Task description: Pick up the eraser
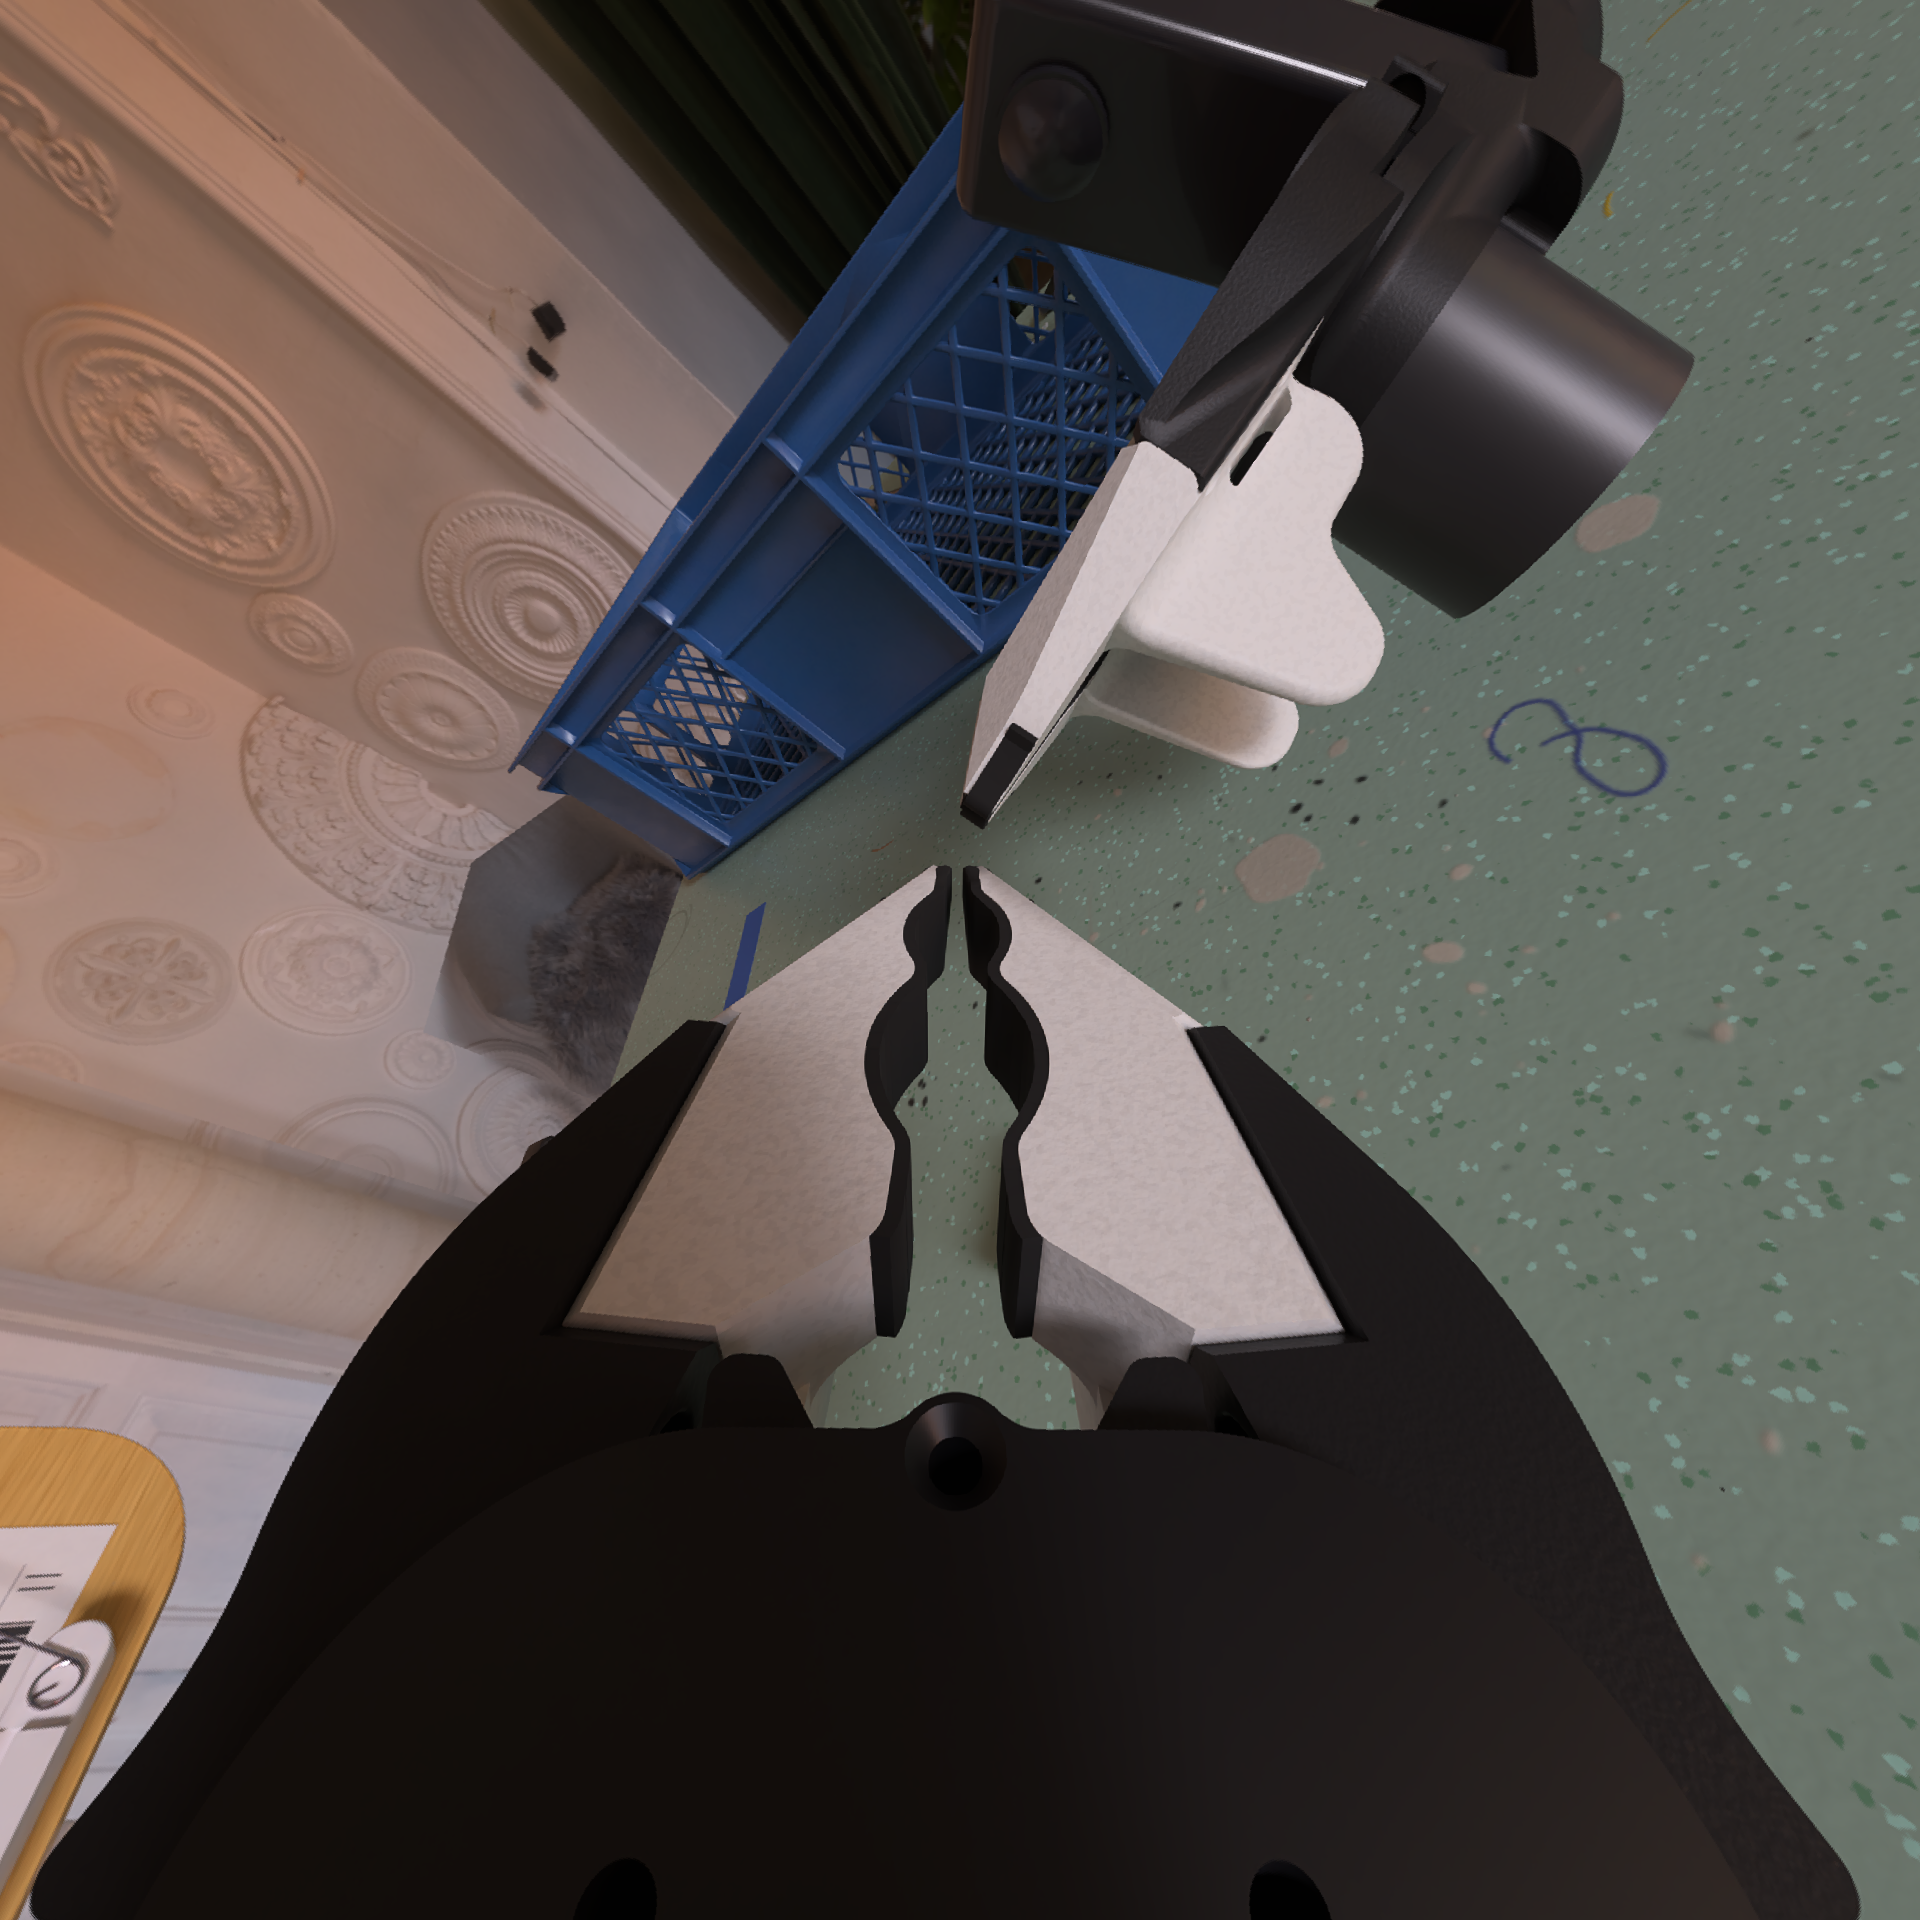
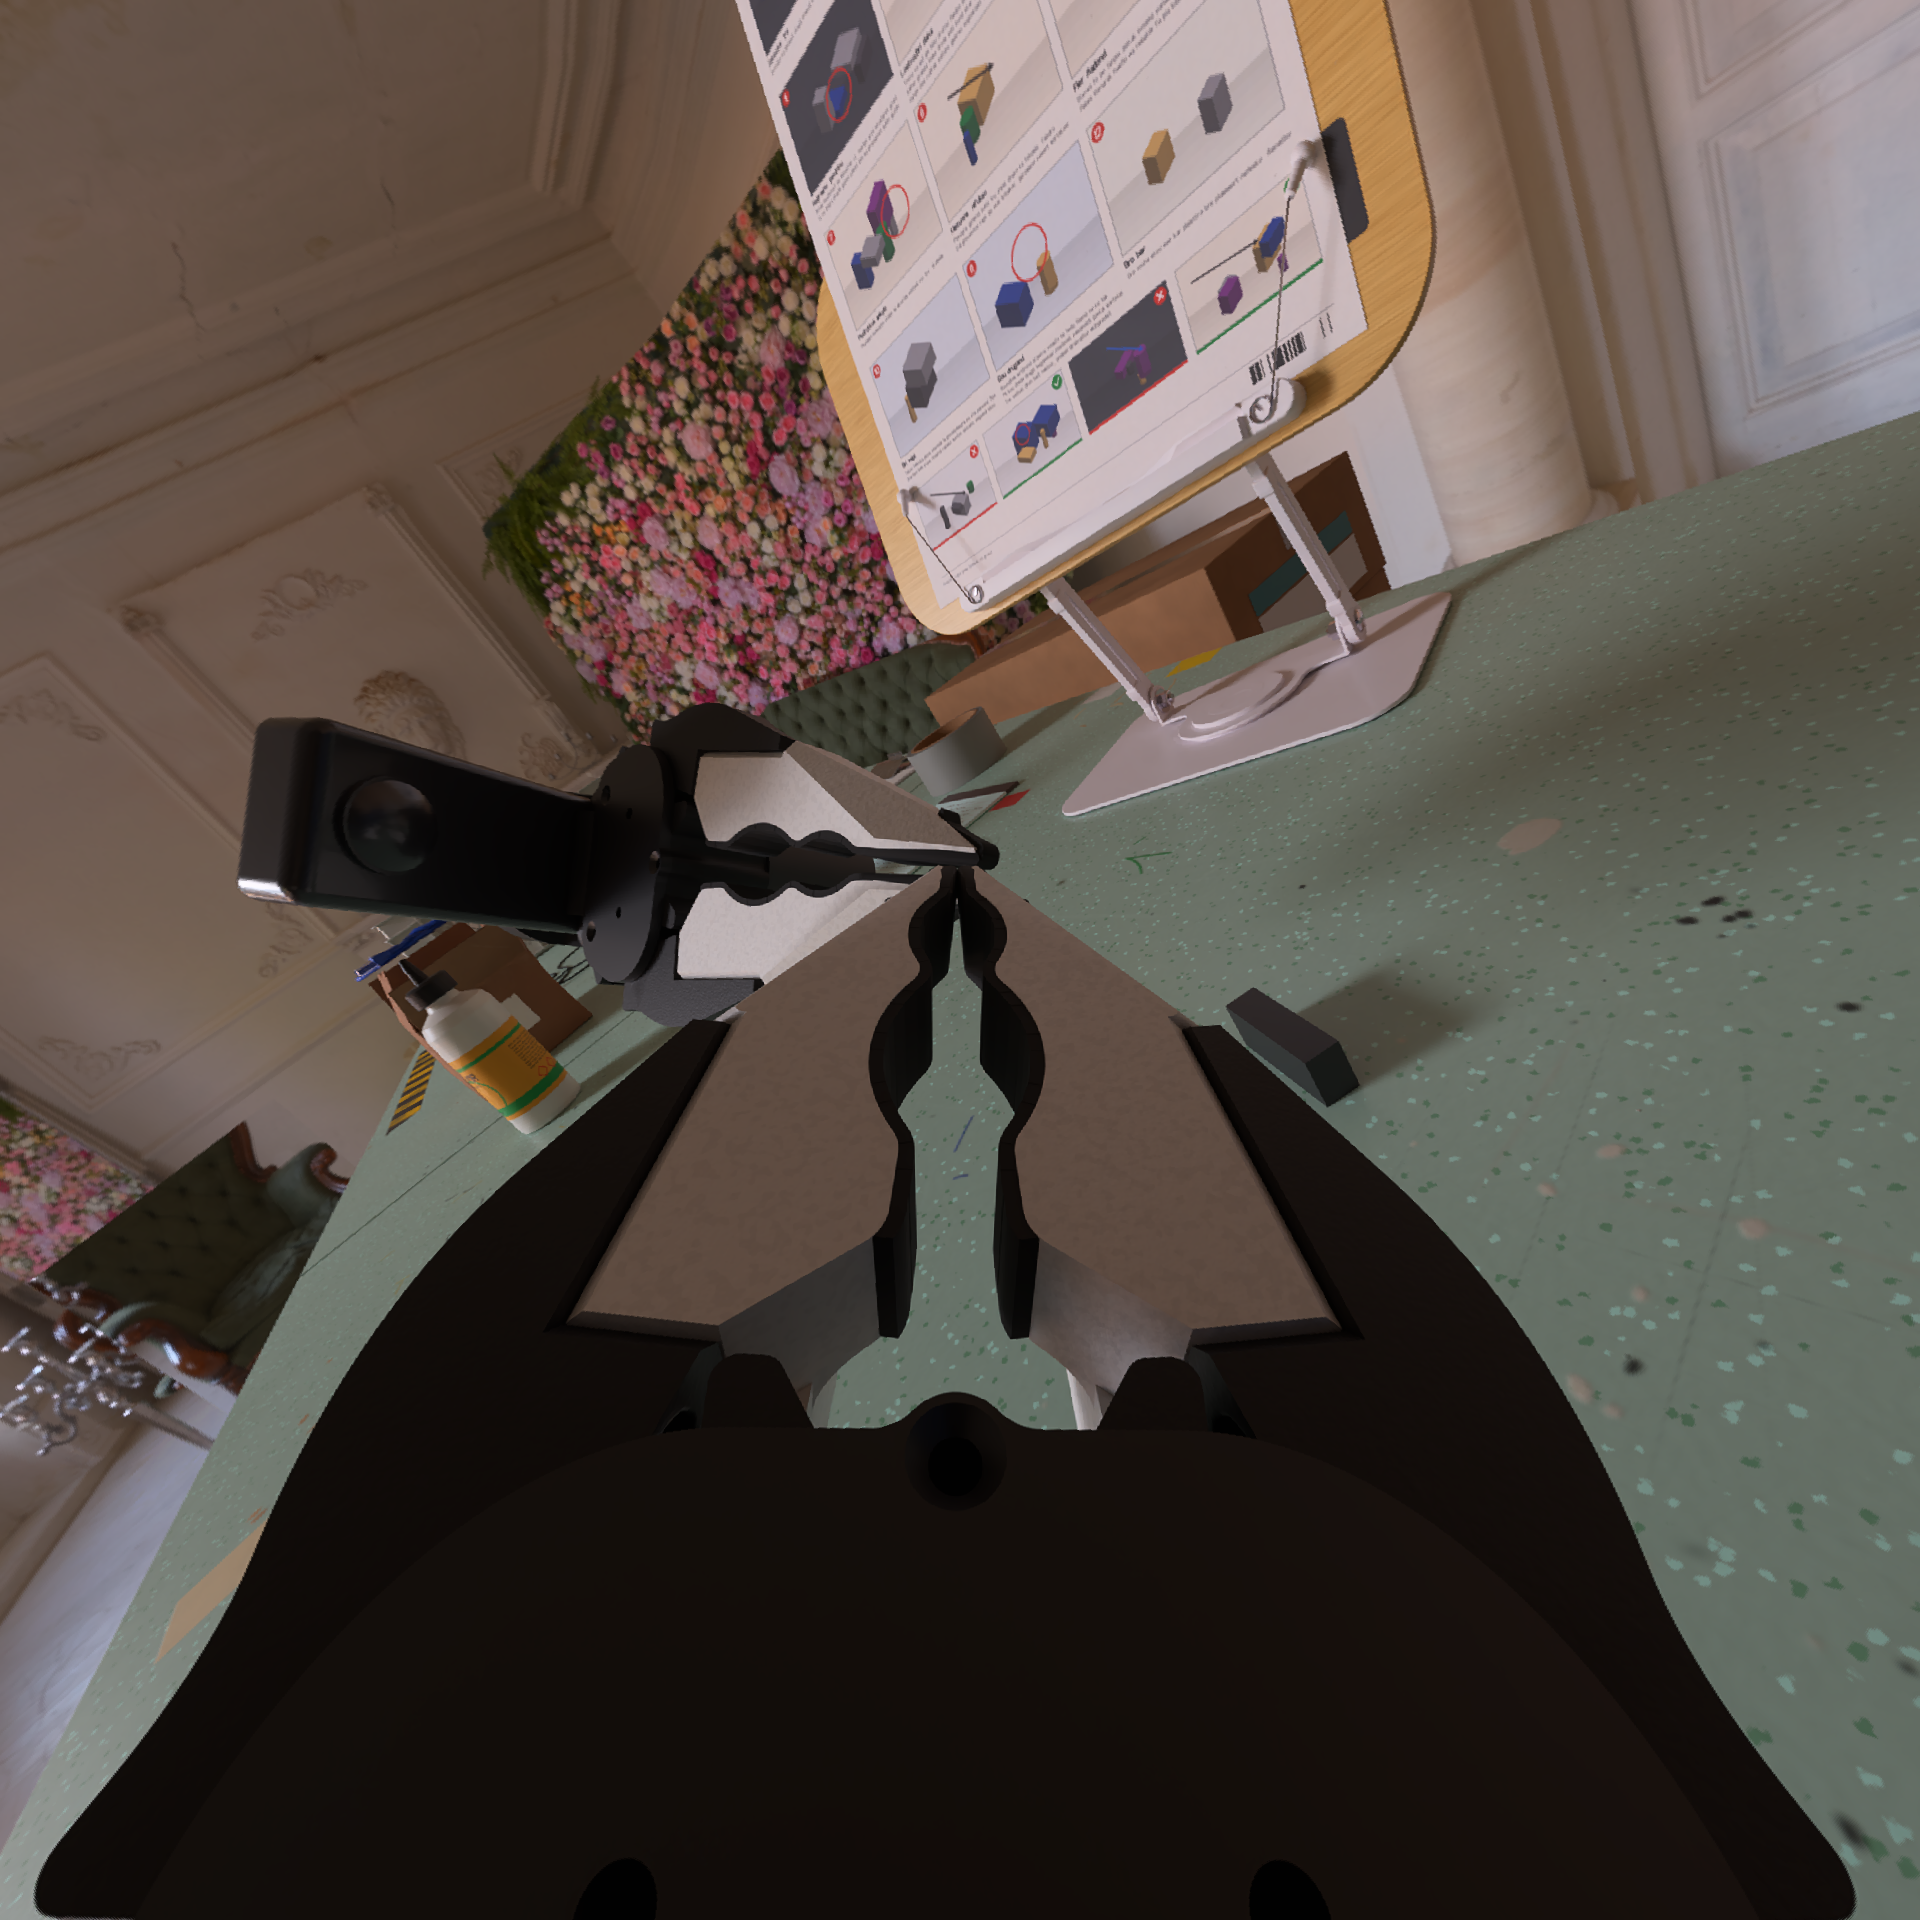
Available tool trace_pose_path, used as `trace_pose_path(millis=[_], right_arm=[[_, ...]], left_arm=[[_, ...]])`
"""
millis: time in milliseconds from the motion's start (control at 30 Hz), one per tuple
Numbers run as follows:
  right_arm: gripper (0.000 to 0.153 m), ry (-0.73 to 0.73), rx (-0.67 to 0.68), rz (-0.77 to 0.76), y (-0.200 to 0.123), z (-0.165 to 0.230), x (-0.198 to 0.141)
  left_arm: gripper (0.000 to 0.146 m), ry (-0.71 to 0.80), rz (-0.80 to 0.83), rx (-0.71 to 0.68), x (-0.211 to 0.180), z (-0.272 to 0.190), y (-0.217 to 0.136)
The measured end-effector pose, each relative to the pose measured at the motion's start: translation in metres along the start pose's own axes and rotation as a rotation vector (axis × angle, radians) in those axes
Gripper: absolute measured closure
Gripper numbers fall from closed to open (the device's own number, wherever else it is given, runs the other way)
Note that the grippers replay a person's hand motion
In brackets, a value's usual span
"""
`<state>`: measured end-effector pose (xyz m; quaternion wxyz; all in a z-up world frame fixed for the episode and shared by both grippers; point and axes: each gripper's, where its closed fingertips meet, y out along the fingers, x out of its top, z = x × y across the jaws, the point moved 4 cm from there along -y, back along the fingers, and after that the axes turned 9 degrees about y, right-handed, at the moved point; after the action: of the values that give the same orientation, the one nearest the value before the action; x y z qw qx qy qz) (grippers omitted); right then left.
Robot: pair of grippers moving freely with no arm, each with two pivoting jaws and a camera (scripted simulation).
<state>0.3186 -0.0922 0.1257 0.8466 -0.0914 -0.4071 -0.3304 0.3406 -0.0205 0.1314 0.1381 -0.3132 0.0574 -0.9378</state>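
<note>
The eraser (image 2: 1291, 1044) is a small dark grey block lying on the green speckled table (image 2: 1558, 1143), to the right of my right gripper's fingers. My right gripper (image 2: 957, 881) is shut and empty, its tips above the table. My left gripper (image 1: 957, 878) is also shut and empty. The eraser does not show in the left wrist view. In the right wrist view the left gripper (image 2: 971, 854) shows tip to tip with mine. In the left wrist view the right gripper (image 1: 982, 800) hangs just beyond my tips.
A blue lattice crate (image 1: 862, 540) stands on the table (image 1: 1558, 1039) ahead of the left gripper. A wooden board with a printed sheet on a white stand (image 2: 1247, 707) stands at the back. A glue bottle (image 2: 499, 1060), a tape roll (image 2: 951, 753) and cardboard boxes (image 2: 1143, 613) lie beyond.
</note>
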Motion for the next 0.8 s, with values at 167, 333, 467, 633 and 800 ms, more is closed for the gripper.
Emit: trace_pose_path(millis=[167, 333, 467, 633, 800], right_arm=[[0.153, 0.003, -0.006, 0.020, 0.001, -0.002, -0.002], [0.153, -0.036, -0.048, 0.042, -0.003, -0.006, -0.003], [0.153, -0.117, -0.164, 0.151, -0.016, -0.026, -0.011], [0.153, -0.225, -0.252, 0.324, -0.011, -0.054, -0.015], [0.153, -0.303, -0.287, 0.401, 0.000, -0.067, -0.013]], left_arm=[[0.144, 0.008, 0.007, -0.010, -0.001, -0.002, 0.000], [0.142, -0.109, 0.010, -0.053, -0.010, -0.004, 0.001], [0.131, -0.292, 0.143, -0.176, -0.052, -0.008, 0.000], [0.117, -0.416, 0.266, -0.419, -0.095, -0.022, 0.007], [0.111, -0.322, 0.243, -0.565, -0.107, -0.029, 0.026]])
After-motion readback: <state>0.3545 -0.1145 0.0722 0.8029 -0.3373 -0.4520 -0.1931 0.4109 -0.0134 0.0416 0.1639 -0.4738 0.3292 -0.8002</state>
